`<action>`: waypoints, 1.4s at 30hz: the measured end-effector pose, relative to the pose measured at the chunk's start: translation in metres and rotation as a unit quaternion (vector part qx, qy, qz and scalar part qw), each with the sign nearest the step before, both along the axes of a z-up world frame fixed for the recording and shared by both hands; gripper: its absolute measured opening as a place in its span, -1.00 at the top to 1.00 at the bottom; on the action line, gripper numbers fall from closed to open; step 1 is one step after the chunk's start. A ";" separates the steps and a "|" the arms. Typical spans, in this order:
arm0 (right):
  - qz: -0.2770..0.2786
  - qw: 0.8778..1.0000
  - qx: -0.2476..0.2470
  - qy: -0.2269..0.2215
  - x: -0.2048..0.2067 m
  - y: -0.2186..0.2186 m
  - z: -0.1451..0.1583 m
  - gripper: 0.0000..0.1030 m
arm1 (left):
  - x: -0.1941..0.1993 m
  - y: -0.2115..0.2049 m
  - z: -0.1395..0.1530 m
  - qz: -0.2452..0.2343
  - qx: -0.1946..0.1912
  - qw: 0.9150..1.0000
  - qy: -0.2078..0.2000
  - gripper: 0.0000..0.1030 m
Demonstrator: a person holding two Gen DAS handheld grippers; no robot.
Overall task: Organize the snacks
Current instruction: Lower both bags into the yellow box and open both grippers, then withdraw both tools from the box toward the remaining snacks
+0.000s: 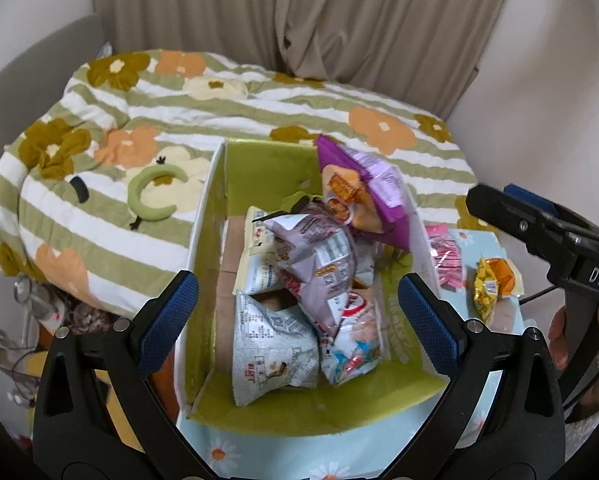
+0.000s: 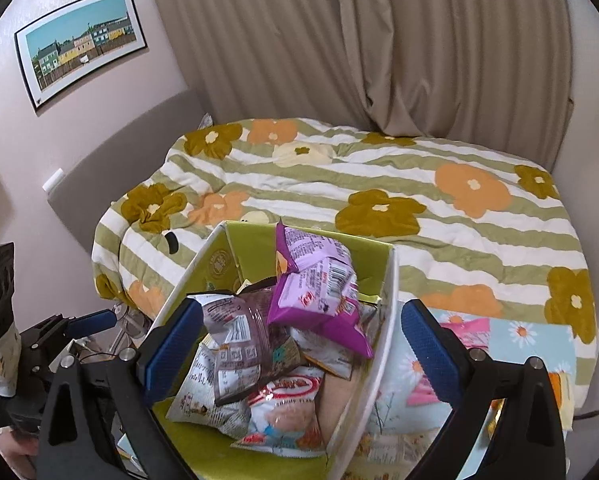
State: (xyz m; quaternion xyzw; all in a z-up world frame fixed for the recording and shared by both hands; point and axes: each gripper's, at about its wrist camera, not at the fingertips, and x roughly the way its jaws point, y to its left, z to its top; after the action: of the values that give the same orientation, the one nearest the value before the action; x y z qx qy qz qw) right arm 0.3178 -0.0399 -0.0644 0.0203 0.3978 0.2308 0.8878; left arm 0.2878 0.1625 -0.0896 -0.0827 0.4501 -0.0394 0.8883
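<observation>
Pretty far along by the look of it. Green box on the daisy-print table, right up against the bed, already stuffed: purple bag perched on top at the far end and leaning toward the right wall, lilac bag under it, cream pack on the left, grey-white bag and shrimp chips at the near end. All loose and heaped rather than lined up, so maybe some tidying to go, hard to say.

Still outside the box, to its right on the table: pink pack just beside the wall, yellow-orange candy bag a bit further out. Probably those two next, then done.

Left gripper spread wide above the near end of the box, nothing in it. Right gripper also gaping wide, hanging above the pile with the purple bag in line between the fingers but not touched; empty too. Same gripper poking in at the right edge of the left view, over the table side.

Beyond that, just flowery quilt, beige curtain, framed picture on the wall.
</observation>
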 end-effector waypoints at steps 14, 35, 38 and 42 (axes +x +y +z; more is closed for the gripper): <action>-0.077 0.996 0.002 -0.041 -0.087 -0.088 0.025 -0.92 | -0.058 -0.075 0.034 -0.027 0.012 0.998 -0.056 -0.93; -0.063 0.997 -0.052 0.002 -0.165 -0.280 -0.045 -0.92 | -0.127 -0.260 -0.052 0.005 0.007 1.000 0.011 -0.93; -0.062 0.996 -0.052 0.023 -0.162 -0.295 -0.064 -0.92 | -0.123 -0.273 -0.068 0.004 0.029 0.999 0.021 -0.93; -0.064 0.995 -0.051 0.049 -0.150 -0.305 -0.090 -0.93 | -0.110 -0.288 -0.092 -0.005 0.061 0.997 0.042 -0.93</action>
State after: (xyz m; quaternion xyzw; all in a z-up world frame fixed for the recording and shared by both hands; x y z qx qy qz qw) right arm 0.1677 -0.3453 -0.1541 0.0114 0.4503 0.1520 0.8798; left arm 0.1777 -0.1258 -0.1817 -0.0278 0.4888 -0.0130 0.8718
